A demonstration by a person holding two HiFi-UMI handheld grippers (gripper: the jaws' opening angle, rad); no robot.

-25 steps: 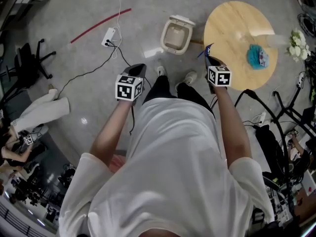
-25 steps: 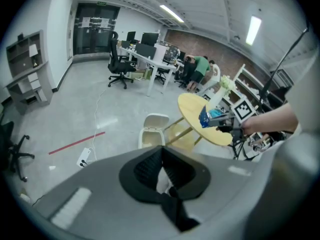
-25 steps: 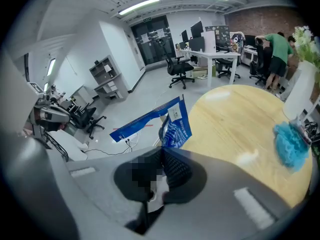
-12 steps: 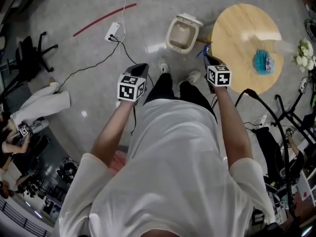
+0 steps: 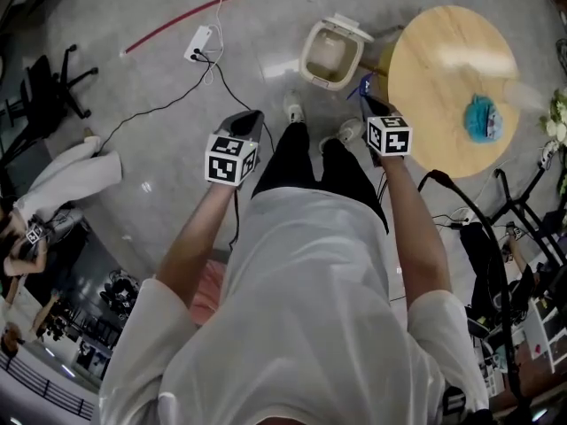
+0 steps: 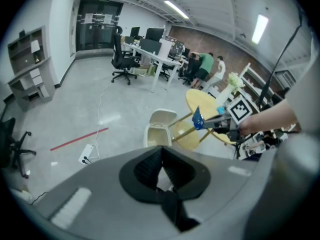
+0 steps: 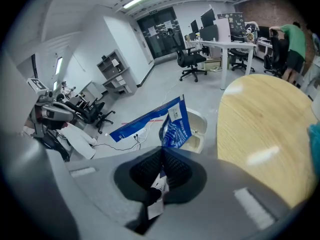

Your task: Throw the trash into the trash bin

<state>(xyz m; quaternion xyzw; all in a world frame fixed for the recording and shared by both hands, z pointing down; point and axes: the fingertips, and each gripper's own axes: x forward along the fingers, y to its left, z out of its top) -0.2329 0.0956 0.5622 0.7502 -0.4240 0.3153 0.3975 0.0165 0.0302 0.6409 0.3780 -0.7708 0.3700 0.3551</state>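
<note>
The trash (image 7: 175,125), a blue wrapper, is pinched between the closed jaws of my right gripper (image 7: 162,153), above the floor near the open-lidded trash bin (image 5: 330,56) beside the round tabletop (image 5: 443,69). My left gripper (image 6: 160,151) has its jaws pressed together on nothing.

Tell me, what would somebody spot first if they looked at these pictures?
Probably the blue wrapper pinched in the right tool, sticking out bright against the grey floor. Just beyond it stands the open trash bin, beside a round wooden table with a teal thing on it.
</note>
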